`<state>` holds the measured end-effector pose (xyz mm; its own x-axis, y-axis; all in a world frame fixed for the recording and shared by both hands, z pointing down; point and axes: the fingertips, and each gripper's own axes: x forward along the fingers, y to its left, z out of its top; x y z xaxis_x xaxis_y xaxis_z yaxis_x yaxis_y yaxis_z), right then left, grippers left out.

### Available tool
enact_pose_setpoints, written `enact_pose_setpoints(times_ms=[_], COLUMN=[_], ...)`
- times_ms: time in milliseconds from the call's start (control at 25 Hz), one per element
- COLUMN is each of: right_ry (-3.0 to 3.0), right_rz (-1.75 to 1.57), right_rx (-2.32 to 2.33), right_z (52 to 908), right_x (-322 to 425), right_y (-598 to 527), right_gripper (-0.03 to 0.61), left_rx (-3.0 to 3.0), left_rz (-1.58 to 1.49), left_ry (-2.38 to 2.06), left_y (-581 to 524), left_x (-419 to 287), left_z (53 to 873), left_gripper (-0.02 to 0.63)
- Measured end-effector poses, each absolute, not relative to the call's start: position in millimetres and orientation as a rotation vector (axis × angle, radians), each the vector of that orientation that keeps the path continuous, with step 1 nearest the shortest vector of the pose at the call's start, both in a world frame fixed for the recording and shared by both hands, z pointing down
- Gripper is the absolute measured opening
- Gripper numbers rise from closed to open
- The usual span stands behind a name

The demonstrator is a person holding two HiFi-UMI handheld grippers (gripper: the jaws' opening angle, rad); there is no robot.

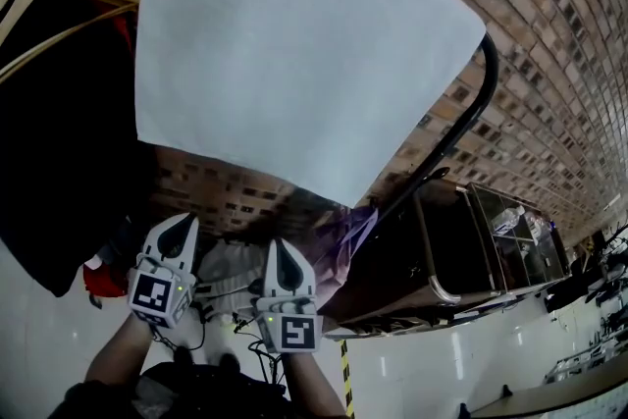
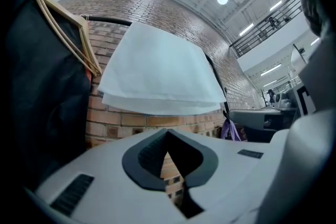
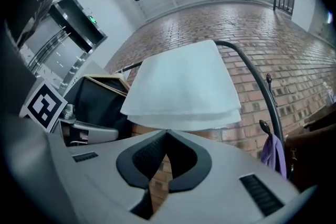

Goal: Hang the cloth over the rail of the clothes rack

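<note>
Smooth white cloth over curved black rail, left gripper, right gripper closed

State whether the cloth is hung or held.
Hung: the cloth drapes over the rail in two layers; the left gripper and right gripper sit shut, empty, below it.

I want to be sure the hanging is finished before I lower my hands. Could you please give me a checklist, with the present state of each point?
1. White cloth lies over the rail: ok.
2. The two halves hang about evenly: ok, the two lower edges lie close together in both gripper views.
3. Left gripper free of the cloth: ok, shut and empty.
4. Right gripper free of the cloth: ok, shut and empty.
5. Cloth apart from the black garment on the wooden hanger: cannot tell.
</note>
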<state>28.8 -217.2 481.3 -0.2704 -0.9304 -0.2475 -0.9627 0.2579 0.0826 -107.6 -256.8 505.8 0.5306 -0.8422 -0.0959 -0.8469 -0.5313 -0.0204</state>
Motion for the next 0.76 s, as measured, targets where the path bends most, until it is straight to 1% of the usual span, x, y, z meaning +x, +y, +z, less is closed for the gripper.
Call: enact_pose_setpoints(times_ms=[320,760], right_ry=[2.373,2.378], right_rz=[0.307,0.330], right_rx=[-1.847,-1.866], right_z=[488.1,487.2], right_x=[50.2,49.5], right_y=[-219.4,-217.2], right_gripper=[0.028,0.028], left_rx=[-2.666,-2.676], left_rz=[0.102,0.137], left_ry=[1.469,1.454], left_y=[-257.1,-254.4], left_x=[-109.4,-108.6], left_z=[503.6,494.0], left_gripper=[0.012,0.012])
